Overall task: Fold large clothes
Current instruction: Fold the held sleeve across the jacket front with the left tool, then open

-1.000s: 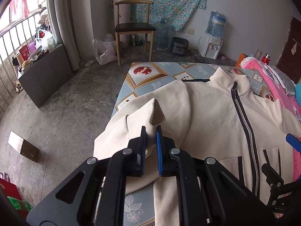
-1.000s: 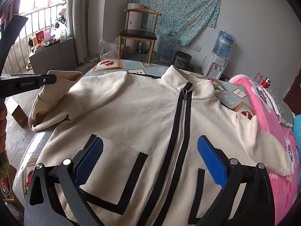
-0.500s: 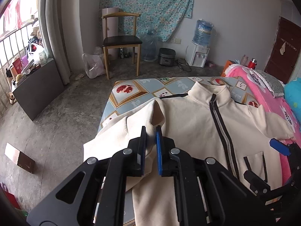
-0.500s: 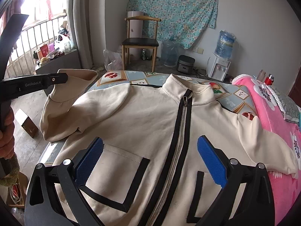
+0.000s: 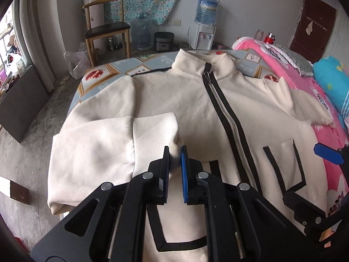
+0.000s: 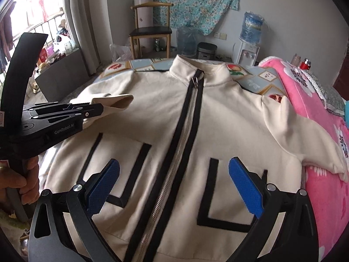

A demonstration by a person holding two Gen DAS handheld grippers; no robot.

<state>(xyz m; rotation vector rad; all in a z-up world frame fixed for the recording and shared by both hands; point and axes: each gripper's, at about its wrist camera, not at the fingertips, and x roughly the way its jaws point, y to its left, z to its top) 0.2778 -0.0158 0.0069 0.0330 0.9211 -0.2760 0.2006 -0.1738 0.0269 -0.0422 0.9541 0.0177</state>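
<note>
We carried the sleeve cuff (image 5: 172, 150), clamped in our left tongs (image 5: 174, 152), toward three o'clock across the jacket (image 6: 218, 118), needing next to lay it flat while our right tongs (image 6: 174, 185) hovered spread and empty.

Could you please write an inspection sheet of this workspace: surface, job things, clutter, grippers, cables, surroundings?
Surface: bed with a patterned cover; pink blanket along its right side.
Job's things: cream jacket lying front up, zipped; its cuff is lifted over the chest; the other sleeve lies on the blanket.
Clutter: nothing seen on the jacket; blue pillow by the blanket.
Grippers: left gripper shut on the cuff; right gripper open over the lower front, holding nothing.
Cables: one white cable beside the water dispenser.
Surroundings: chair, grey cooker on the floor, plastic bag, window with railing.
</note>
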